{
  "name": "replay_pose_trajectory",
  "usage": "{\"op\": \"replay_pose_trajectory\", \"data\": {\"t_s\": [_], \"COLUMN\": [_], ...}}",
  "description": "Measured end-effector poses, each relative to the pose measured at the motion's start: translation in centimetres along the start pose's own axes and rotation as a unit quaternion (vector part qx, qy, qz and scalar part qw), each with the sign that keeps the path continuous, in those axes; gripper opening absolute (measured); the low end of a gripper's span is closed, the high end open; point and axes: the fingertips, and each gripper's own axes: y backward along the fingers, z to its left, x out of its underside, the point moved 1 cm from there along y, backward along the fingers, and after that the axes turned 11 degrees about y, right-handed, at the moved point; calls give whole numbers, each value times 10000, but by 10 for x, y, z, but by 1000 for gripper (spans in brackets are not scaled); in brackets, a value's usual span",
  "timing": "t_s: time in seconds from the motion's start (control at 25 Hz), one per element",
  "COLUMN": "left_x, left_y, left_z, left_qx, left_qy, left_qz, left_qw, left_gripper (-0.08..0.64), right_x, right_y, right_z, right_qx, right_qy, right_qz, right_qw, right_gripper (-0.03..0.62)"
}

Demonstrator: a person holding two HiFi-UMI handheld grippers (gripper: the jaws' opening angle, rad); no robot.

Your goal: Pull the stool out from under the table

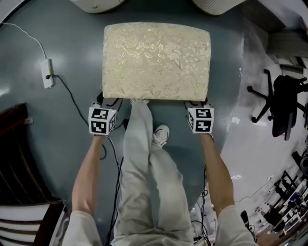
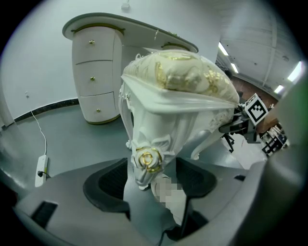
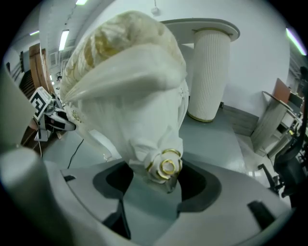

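The stool, white with a cream and gold floral cushion, stands on the grey floor just in front of the white table. My left gripper is at its near left corner. In the left gripper view the carved leg with a gold rose fills the gap between the jaws of the left gripper, which are shut on it. My right gripper is at the near right corner. There the other rose leg sits between the jaws of the right gripper, which stand a little apart from it.
A power strip and its cable lie on the floor at the left. Dark wooden furniture is at the lower left, a black office chair at the right. The person's legs and shoe are just behind the stool. The table's drawer pedestal and fluted column stand beyond.
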Motion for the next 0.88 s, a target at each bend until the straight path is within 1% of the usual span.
{"op": "replay_pose_trajectory", "data": {"t_s": [0.08, 0.16, 0.24, 0.32, 0.4, 0.44, 0.48, 0.52, 0.56, 0.64, 0.68, 0.72, 0.8, 0.84, 0.88], "left_x": [9, 16, 18, 13, -1, -11, -22, -35, -49, -78, -95, -115, -162, -185, -207], "left_y": [10, 27, 49, 73, 97, 109, 120, 131, 141, 160, 170, 180, 204, 219, 234], "left_z": [2, 6, 11, 13, 11, 8, 4, -2, -8, -26, -37, -47, -66, -74, -82], "left_qx": [-4, -67, -190, -296, -382, -406, -415, -409, -380, -250, -178, -117, -24, 13, 49], "left_qy": [-29, 33, 171, 227, 215, 232, 268, 315, 363, 400, 383, 359, 315, 297, 282], "left_qz": [53, 33, -62, -177, -320, -407, -508, -622, -735, -907, -992, -1107, -1389, -1512, -1604], "left_qw": [10000, 10000, 9997, 9991, 9985, 9981, 9975, 9967, 9959, 9948, 9942, 9931, 9898, 9881, 9866], "left_gripper": [291, 291, 290, 290, 288, 284, 262, 225, 208, 146, 118, 81, 49, 37, 31], "right_x": [2, 5, 7, 1, -13, -22, -32, -42, -53, -76, -90, -107, -147, -168, -187], "right_y": [9, 27, 49, 73, 97, 110, 122, 133, 143, 162, 171, 181, 200, 211, 224], "right_z": [2, 6, 10, 11, 10, 8, 6, 4, 1, -5, -8, -12, -21, -25, -28], "right_qx": [2, 18, 31, 41, 61, 87, 131, 189, 251, 343, 368, 384, 406, 407, 399], "right_qy": [-135, -220, -239, -281, -370, -393, -390, -361, -309, -190, -144, -102, -33, -15, -7], "right_qz": [-24, -63, -130, -235, -360, -427, -487, -532, -559, -588, -618, -669, -806, -874, -934], "right_qw": [9999, 9997, 9996, 9993, 9986, 9983, 9980, 9978, 9976, 9975, 9973, 9970, 9959, 9953, 9948], "right_gripper": [290, 278, 255, 239, 220, 210, 198, 185, 170, 127, 93, 73, 14, -1, -2]}}
